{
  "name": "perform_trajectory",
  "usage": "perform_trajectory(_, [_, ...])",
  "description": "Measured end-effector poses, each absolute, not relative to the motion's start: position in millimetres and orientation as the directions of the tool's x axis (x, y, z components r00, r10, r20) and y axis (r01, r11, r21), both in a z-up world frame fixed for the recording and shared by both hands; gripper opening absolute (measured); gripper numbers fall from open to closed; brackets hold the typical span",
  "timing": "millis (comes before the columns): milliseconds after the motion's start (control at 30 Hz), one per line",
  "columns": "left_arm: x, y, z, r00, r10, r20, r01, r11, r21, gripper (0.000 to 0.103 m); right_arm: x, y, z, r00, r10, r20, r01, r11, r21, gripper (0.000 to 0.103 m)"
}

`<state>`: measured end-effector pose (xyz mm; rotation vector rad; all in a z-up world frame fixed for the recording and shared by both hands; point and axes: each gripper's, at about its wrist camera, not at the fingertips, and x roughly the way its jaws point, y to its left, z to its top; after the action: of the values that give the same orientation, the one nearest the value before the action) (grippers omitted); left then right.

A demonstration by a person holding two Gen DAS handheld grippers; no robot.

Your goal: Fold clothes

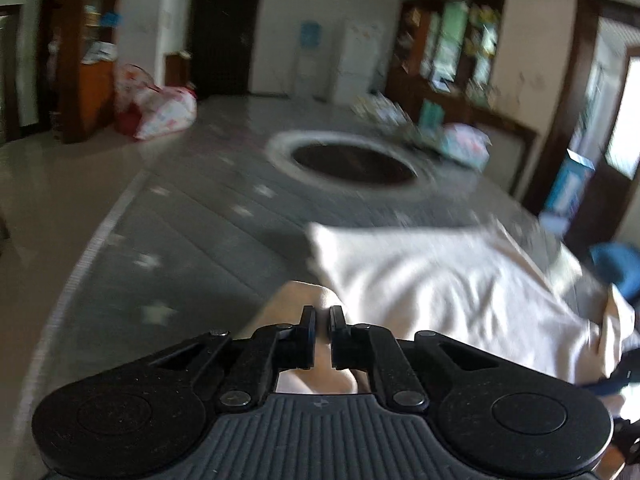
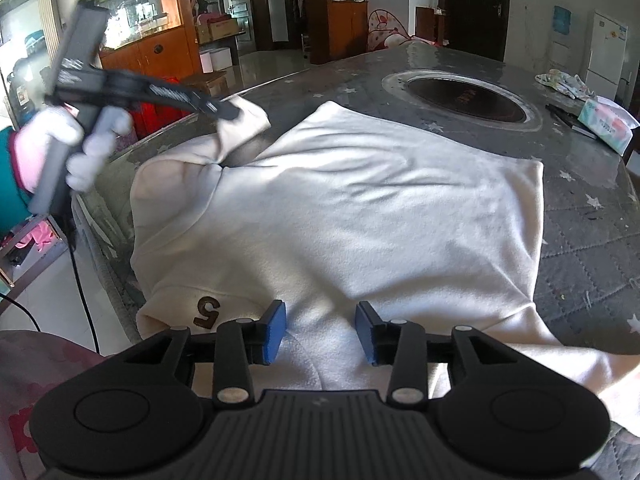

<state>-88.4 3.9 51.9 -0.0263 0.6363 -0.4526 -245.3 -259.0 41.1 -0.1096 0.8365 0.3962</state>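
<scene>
The right claw (image 2: 320,330) hangs just over the near hem of the cream sweatshirt (image 2: 360,208), its blue pads (image 2: 276,332) parted with cloth below the gap but nothing pinched: released. A brown "5" (image 2: 207,312) sits on the fabric just left of it. The sweatshirt lies spread across the near half of the counter (image 2: 592,240), which wears a grey quilted cover with pale stars; its left sleeve reaches the counter's left edge.

There the left claw (image 2: 224,110), held in a white-gloved hand (image 2: 80,148), is clenched on the sweatshirt's sleeve cuff (image 2: 248,120), lifting it off the surface. In the left wrist view the fingers (image 1: 308,322) stand nearly together with cream cloth between them, though that picture is blurred.

Beyond the garment a round dark inset with a pale ring (image 2: 466,98) is set into the counter. Towards the far right edge lie a tissue pack (image 2: 608,122) and a patterned rag (image 2: 564,80), well apart from the sweatshirt. Wooden cabinets (image 2: 152,40) and a white fridge (image 2: 606,52) stand further off.
</scene>
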Motion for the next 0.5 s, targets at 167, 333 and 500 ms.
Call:
perform_trajectory(167, [-109,61,75,0.795,-0.361,-0.488,0.291,0.932,-0.215,0.007,-246,-257,42,0.604,0.288,-0.743,-0.386,0.921,0.043,0.040])
perform_trajectory(333, [-131,113,76,0.833,-0.314,-0.455,0.220,0.944,-0.247,0.007,-246,-255,42,0.602,0.281,-0.747,-0.391,0.920,0.032,0.041])
perform_trajectory(500, [-133,146,48,0.804,-0.242,-0.543,0.147,0.966,-0.213,0.007,-246,-252,42,0.593,0.275,-0.757,-0.403,0.915,0.016,0.045])
